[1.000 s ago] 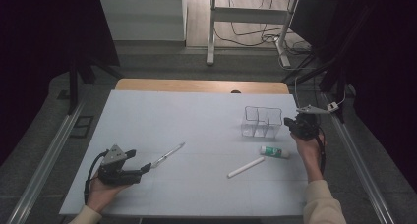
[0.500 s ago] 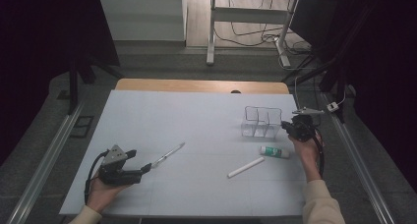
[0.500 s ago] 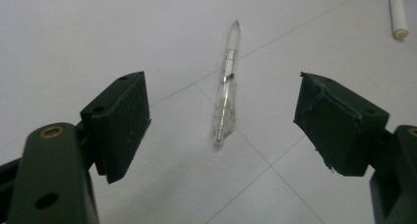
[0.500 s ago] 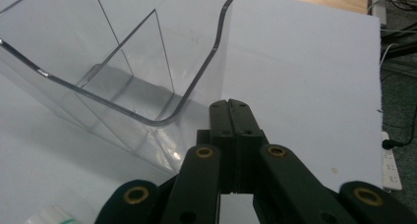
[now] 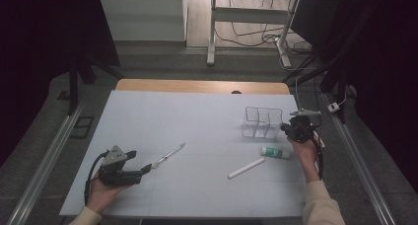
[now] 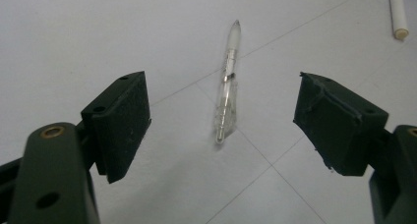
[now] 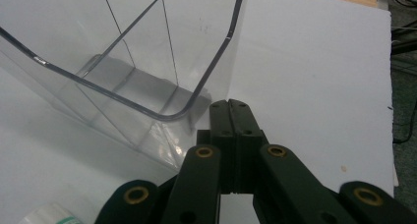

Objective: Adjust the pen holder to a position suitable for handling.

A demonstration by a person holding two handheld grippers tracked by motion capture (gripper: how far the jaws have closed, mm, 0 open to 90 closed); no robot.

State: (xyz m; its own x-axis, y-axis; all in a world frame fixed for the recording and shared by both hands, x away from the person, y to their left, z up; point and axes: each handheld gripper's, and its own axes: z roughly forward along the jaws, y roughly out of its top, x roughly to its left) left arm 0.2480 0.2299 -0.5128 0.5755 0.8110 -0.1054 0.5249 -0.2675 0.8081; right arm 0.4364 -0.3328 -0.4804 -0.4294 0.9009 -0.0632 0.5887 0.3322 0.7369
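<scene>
White matte table (image 5: 197, 116), clear ribbed pen (image 6: 227, 89).

White flat tabletop sheet (image 5: 197, 116) with faint grid lines, laid on light wooden table edge (image 5: 197, 85) visible at far side. Grey speckled carpet floor (image 5: 44, 136) around table. Long grey metal rails (image 5: 44, 161) on floor at both sides. Beyond table, white metal desk legs (image 5: 212, 32) and tangled black cables (image 5: 251, 35) on wooden-tone floor. Pale grey panel (image 5: 143, 15) at back left. Dark black curtains (image 5: 44, 32) left and right. Dim, cool light overall.
</scene>
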